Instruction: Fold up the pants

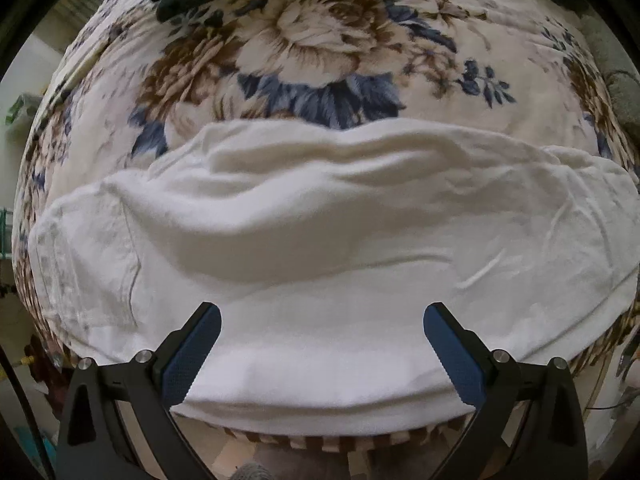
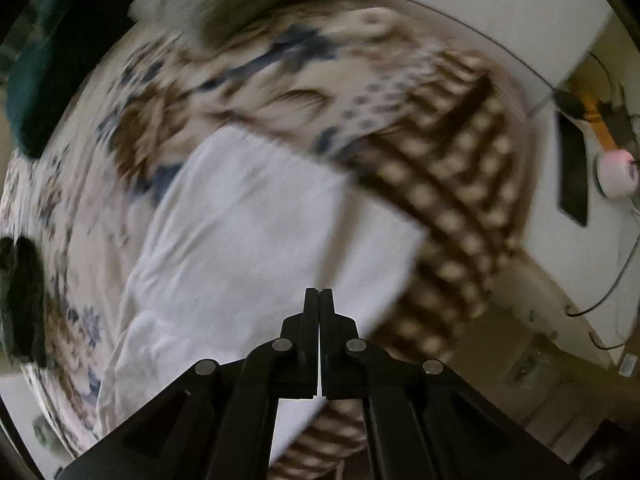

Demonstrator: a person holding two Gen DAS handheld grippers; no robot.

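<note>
The left gripper had matte black angular arms, each ending in a blue ribbed pad, with round silver screws at the pivots. The right gripper was black too, with four silver screws.

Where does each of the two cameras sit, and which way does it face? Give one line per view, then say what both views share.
Left wrist: on the left gripper, facing down onto white pants lying on a floral blanket; its jaws stand wide open above the cloth.
Right wrist: on the right gripper, facing down at the pants near the blanket's checked border; its jaws are shut, nothing visibly between them; the picture is blurred.
Shared: the pants and the blanket.
</note>
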